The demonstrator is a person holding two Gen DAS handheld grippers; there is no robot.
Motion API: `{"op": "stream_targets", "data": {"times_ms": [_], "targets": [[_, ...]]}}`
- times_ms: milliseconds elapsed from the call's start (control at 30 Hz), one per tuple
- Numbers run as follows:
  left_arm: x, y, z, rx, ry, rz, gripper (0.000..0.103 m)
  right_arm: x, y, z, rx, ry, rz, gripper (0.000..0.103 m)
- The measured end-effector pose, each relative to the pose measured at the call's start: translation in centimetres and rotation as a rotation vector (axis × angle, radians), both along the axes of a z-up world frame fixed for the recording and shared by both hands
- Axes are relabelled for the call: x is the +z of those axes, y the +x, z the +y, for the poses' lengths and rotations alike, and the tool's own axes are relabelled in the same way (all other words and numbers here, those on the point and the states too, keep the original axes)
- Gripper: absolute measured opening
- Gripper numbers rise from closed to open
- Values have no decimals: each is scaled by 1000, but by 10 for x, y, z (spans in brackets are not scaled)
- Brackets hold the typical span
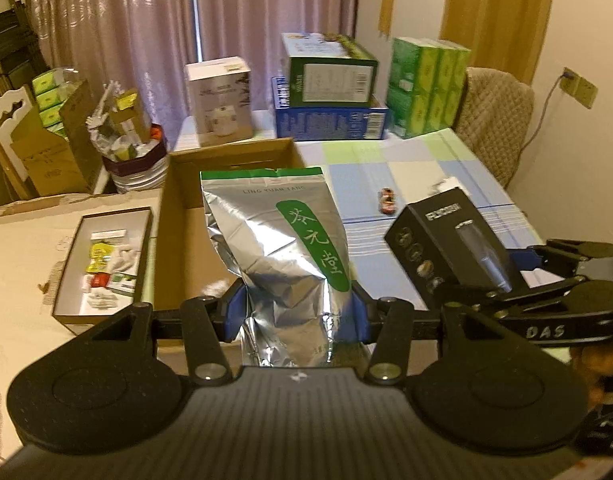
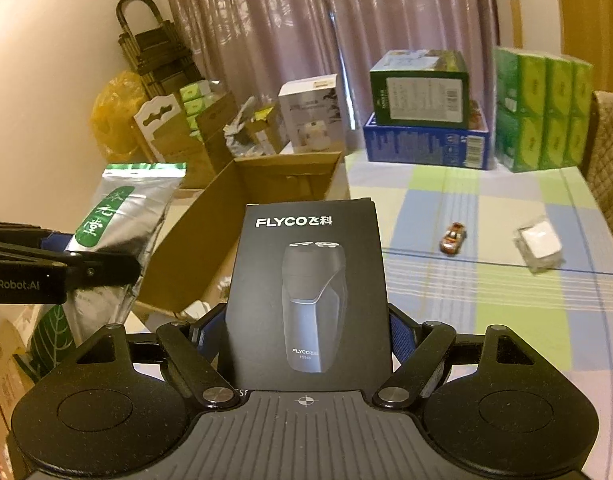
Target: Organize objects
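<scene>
Pink curtain [image 1: 146, 40], quilted chair [image 1: 494, 120], wall socket [image 1: 578, 88], folded ladder [image 2: 150, 52].

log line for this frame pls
left gripper: holding foil pouch | right gripper: holding shaver box | cardboard box: open

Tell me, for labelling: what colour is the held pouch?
Silver foil pouch, green label; left wrist view.

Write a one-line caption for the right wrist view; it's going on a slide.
Right hand-held gripper clamps a black shaver box beside an open cardboard box, toy car on the checked tablecloth.
</scene>
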State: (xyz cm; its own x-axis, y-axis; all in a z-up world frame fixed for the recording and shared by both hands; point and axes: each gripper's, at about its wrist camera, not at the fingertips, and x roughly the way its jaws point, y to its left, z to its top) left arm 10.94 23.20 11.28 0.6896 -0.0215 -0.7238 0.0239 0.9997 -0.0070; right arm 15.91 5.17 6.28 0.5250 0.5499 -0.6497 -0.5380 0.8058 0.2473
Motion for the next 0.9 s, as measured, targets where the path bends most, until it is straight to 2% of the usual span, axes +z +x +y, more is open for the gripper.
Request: {"op": "stream_targets", "data": {"times_ms": [233, 400, 733, 900], "targets": [[-8, 37, 36, 24, 42, 30, 46, -1, 32, 25, -7, 31, 26, 77], [-18, 60, 49, 15, 43, 47, 47, -5, 54, 40, -20, 60, 62, 77], [-37, 104, 67, 18, 36, 67, 47, -17, 88, 68, -33, 67, 76, 77], [-45, 115, 77, 42, 16, 60, 55, -28, 99, 72, -46, 66, 88, 77]]}}
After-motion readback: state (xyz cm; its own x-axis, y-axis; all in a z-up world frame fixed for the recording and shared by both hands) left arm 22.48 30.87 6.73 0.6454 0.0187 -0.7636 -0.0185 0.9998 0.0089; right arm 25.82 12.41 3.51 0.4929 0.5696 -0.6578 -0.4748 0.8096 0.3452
